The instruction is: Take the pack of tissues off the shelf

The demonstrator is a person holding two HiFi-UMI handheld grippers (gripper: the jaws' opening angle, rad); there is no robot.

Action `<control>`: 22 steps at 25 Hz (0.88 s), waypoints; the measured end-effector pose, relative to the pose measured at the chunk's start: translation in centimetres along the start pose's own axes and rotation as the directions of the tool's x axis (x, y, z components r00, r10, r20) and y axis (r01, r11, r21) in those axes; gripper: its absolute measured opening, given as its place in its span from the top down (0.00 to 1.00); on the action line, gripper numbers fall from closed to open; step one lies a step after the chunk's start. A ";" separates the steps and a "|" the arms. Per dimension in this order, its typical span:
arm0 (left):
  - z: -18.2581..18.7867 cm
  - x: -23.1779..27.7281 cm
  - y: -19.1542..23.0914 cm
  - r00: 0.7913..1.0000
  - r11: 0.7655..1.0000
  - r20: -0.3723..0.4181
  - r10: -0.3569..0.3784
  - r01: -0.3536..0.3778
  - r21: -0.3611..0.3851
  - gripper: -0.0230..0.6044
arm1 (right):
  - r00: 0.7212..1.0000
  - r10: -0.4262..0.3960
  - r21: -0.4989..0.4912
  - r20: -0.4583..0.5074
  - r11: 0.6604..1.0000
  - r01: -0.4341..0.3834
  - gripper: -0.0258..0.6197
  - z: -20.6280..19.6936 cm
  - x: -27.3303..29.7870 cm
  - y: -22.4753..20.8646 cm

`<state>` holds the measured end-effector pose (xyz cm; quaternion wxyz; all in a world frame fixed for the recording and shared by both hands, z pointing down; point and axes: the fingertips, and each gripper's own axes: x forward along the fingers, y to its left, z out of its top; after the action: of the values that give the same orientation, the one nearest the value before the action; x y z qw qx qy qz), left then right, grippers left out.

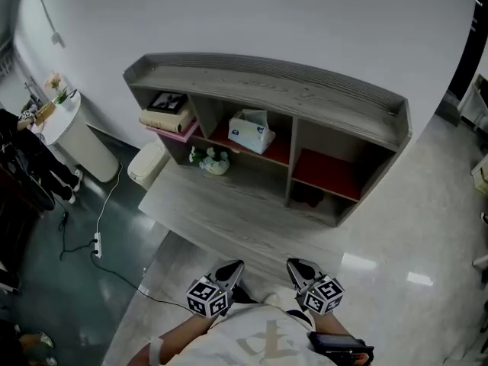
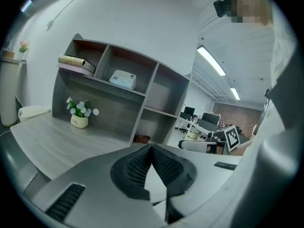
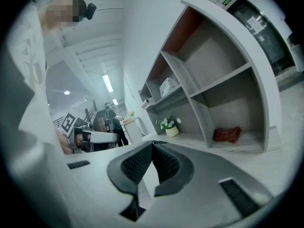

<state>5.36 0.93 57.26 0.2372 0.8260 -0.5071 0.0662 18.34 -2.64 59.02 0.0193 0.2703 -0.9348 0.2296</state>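
Overhead only, power strip, tissues on shelf

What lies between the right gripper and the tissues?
Only bare desk, up to the tissues, as the head view shows; the flowers stand off to the left.

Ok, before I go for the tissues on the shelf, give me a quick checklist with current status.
1. Pack of tissues found: ok, upper middle compartment of the shelf.
2. Front of that compartment unblocked: ok; flower pot stands lower, on the desk.
3. Left gripper empty: ok, nothing between jaws.
4. Right gripper empty: ok.
5. Jaws open for a grasp: not ok, both shut.
6. Grippers near the pack: not ok, both well short of the shelf.
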 end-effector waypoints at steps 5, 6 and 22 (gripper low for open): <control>0.2 0.8 -1.0 0.999 0.999 0.002 -0.032 0.032 0.010 0.94 | 0.999 -0.042 0.004 0.001 0.999 0.042 0.95 -0.4 -1.1 -0.6; 0.2 0.9 -1.1 0.999 0.999 0.003 -0.036 0.036 0.012 0.94 | 0.999 -0.050 0.002 0.002 0.999 0.050 0.95 -0.4 -1.2 -0.7; 0.8 0.6 0.3 0.999 1.000 0.035 0.004 -0.004 -0.001 0.94 | 0.999 -0.046 -0.020 -0.010 0.999 0.046 0.95 0.4 0.0 -1.1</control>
<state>5.32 -0.07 56.85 0.2284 0.8259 -0.5129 0.0521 18.91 -3.66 59.09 0.0322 0.2905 -0.9303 0.2214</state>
